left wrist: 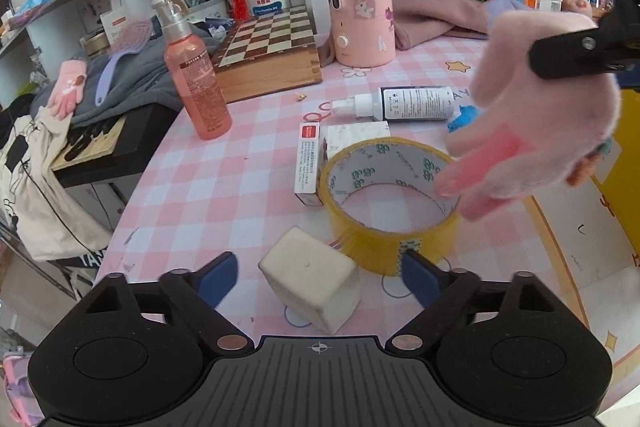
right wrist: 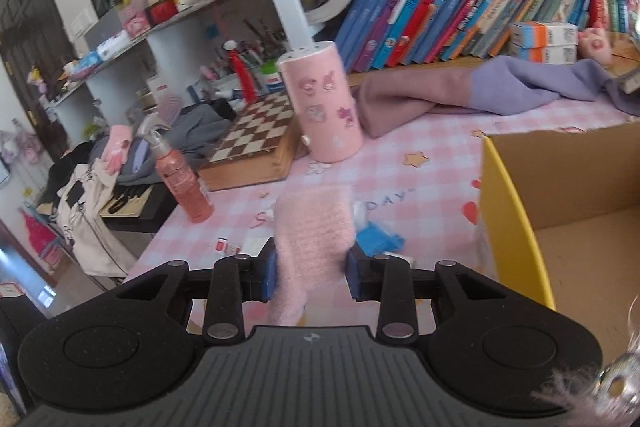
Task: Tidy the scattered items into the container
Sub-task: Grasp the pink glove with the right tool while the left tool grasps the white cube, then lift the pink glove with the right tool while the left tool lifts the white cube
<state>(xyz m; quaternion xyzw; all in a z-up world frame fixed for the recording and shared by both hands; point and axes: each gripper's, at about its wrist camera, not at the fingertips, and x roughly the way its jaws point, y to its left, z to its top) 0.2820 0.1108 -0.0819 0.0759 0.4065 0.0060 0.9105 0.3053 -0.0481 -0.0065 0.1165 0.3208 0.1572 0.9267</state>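
Right wrist: cardboard box (right wrist: pixel 516 227), interior bare.

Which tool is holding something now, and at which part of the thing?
The right tool is shut on the pink glove, gripping its cuff. The left tool holds nothing; its open fingers flank the cream block.

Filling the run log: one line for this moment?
right gripper: shut on pink glove | left gripper: open around white cube | cardboard box: glove not in

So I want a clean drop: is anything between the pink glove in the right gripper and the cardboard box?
Nothing visible. The right gripper holds the pink glove in the air, and the open box sits just to its right with a clear gap.
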